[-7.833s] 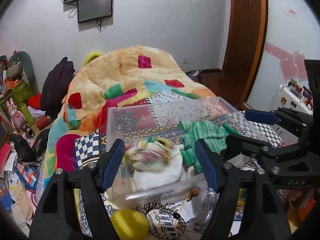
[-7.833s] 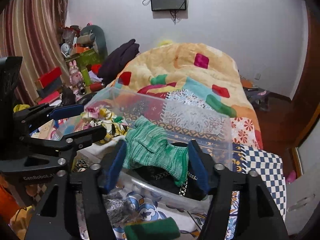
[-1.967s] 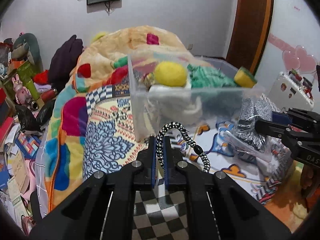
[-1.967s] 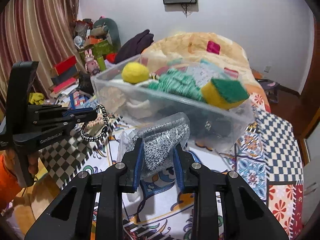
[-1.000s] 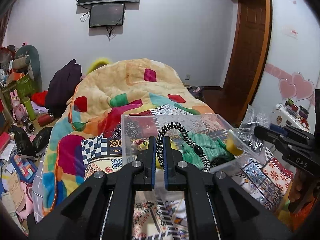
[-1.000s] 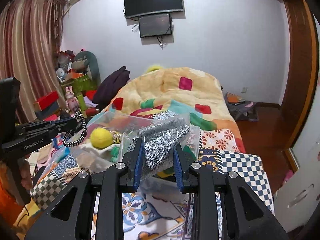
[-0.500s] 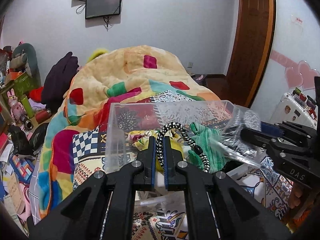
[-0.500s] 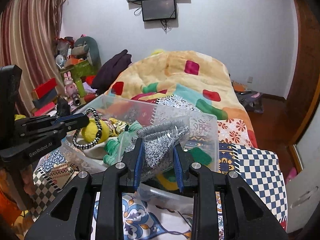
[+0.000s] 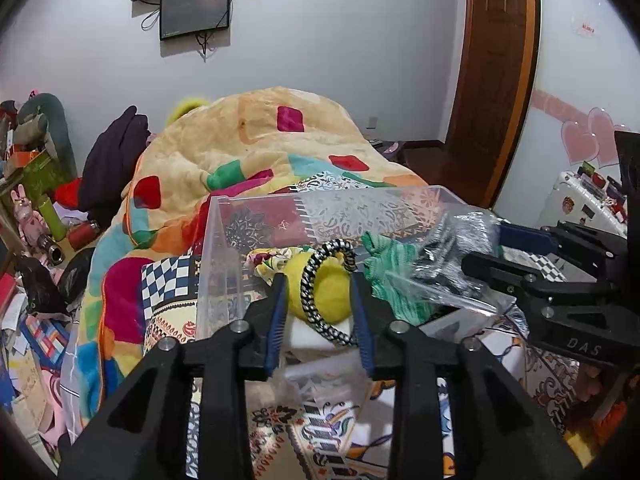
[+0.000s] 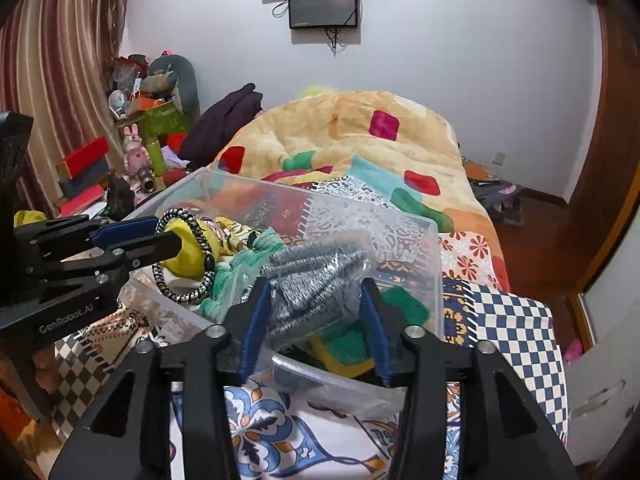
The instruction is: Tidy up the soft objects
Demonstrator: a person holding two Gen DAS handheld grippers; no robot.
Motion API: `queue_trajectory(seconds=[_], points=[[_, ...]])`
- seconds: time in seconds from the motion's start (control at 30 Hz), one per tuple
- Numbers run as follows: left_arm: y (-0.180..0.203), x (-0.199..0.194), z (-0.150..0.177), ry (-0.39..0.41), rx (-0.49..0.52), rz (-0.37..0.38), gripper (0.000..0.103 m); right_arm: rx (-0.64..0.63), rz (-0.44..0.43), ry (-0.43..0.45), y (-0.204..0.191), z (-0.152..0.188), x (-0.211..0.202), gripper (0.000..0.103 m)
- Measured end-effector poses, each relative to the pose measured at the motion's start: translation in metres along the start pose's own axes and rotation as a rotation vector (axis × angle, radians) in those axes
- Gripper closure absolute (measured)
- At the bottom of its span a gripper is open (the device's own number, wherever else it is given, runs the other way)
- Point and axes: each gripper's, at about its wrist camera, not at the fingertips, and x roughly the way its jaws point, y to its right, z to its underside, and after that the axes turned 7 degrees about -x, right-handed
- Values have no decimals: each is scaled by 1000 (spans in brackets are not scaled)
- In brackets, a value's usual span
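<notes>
A clear plastic bin (image 9: 216, 264) (image 10: 436, 272) stands on the bed and holds a yellow ball (image 9: 326, 292), a green knit cloth (image 9: 394, 264), a floral cloth and a yellow-green sponge (image 10: 348, 348). My left gripper (image 9: 320, 304) (image 10: 160, 236) is open over the bin, and a black-and-white braided loop (image 9: 320, 300) (image 10: 188, 256) hangs between its fingers. My right gripper (image 10: 316, 312) (image 9: 480, 248) is open over the bin, with a grey knit item in a clear bag (image 10: 316, 284) (image 9: 452, 256) between its fingers.
The bin sits on a patterned bedspread (image 10: 512, 328) with a patchwork blanket (image 9: 248, 160) heaped behind. Clutter, boxes and toys (image 10: 136, 148) line the left wall. A wooden door (image 9: 492, 80) is to the right, screens (image 10: 324, 0) on the far wall.
Both grippers have opened over the bin within the last half second, loosening the braided loop and the bagged grey item. Earlier both objects were lifted from the bedspread up to the bin.
</notes>
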Motion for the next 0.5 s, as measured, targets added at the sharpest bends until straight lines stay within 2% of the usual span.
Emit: queue_trajectory(seconds=[0.1, 0.3, 0.4, 0.47, 0.5], points=[[0, -12, 0, 21, -11, 17, 61, 5, -12, 23, 1, -3, -11, 54], [1, -45, -7, 94, -31, 48, 60, -2, -17, 101, -1, -12, -41, 53], [3, -67, -11, 145, -41, 62, 52, -2, -15, 159, -2, -17, -64, 53], [4, -81, -12, 179, -47, 70, 47, -3, -11, 189, -4, -19, -75, 49], [5, -88, -13, 197, -48, 75, 45, -2, -6, 215, -5, -20, -84, 44]])
